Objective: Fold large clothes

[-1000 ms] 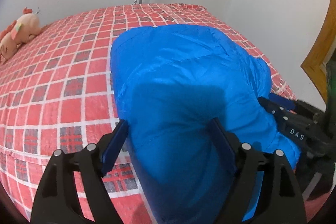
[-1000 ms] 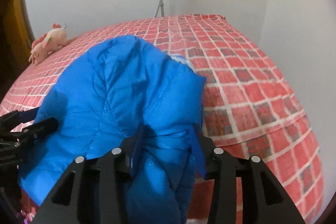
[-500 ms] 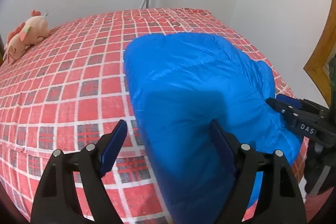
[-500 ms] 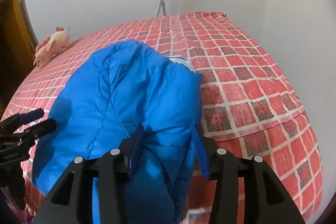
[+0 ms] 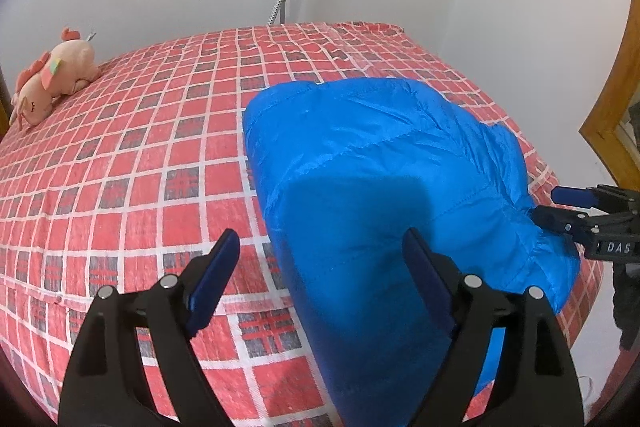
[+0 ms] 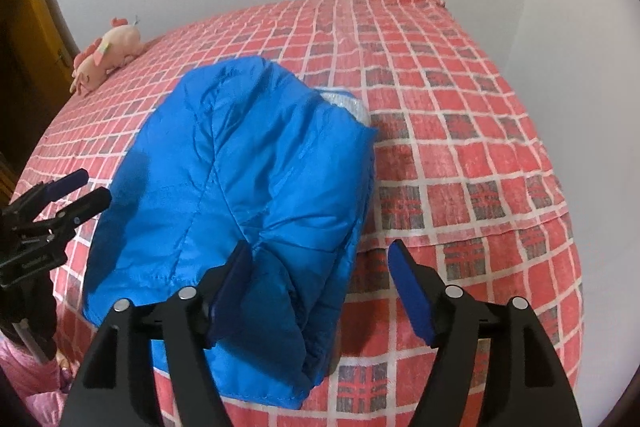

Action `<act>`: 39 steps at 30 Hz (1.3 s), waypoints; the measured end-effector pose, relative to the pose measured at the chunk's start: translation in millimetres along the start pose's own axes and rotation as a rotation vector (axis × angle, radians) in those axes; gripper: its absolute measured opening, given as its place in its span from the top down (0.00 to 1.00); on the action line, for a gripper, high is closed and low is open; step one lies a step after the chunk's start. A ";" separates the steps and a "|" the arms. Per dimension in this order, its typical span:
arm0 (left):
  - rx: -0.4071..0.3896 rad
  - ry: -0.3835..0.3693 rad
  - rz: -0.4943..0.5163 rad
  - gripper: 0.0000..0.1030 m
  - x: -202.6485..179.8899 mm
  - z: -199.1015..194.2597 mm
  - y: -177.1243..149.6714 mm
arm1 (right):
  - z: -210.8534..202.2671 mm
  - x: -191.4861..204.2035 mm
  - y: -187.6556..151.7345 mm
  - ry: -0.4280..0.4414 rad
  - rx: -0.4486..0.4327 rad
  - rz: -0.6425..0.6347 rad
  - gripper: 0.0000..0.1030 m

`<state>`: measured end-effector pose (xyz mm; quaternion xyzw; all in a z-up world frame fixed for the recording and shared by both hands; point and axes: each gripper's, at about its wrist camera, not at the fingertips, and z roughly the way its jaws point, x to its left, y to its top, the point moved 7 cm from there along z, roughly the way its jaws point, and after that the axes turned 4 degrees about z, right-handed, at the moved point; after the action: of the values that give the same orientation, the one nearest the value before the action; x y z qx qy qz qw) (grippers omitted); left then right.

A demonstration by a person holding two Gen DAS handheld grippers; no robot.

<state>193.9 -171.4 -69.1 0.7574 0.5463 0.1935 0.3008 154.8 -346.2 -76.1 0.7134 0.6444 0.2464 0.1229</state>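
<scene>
Red checked bed (image 5: 120, 187) fills our view, and the folded blue jacket (image 5: 380, 167) lies on its near edge. Our left gripper (image 5: 320, 267) has its fingers wide apart above it. Our right gripper (image 6: 320, 271) fingers are opening, touching nothing.

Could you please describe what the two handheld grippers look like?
Both the left gripper and the right gripper are matte black plastic frames with angular branching arms, round silver pivot pins and flat dark-blue pads lining the jaws. The right gripper's side carries white "DAS" lettering. No cables or sleeves show.
</scene>
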 end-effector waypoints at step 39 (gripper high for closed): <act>0.153 -0.254 -0.067 0.04 -8.2 63.4 -17.6 | 63.8 15.3 -20.1 0.405 0.277 0.102 0.22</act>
<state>218.1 -190.7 -127.7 0.7777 0.5421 0.0441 0.3153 170.9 -319.3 -137.1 0.6912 0.6467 0.2993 -0.1203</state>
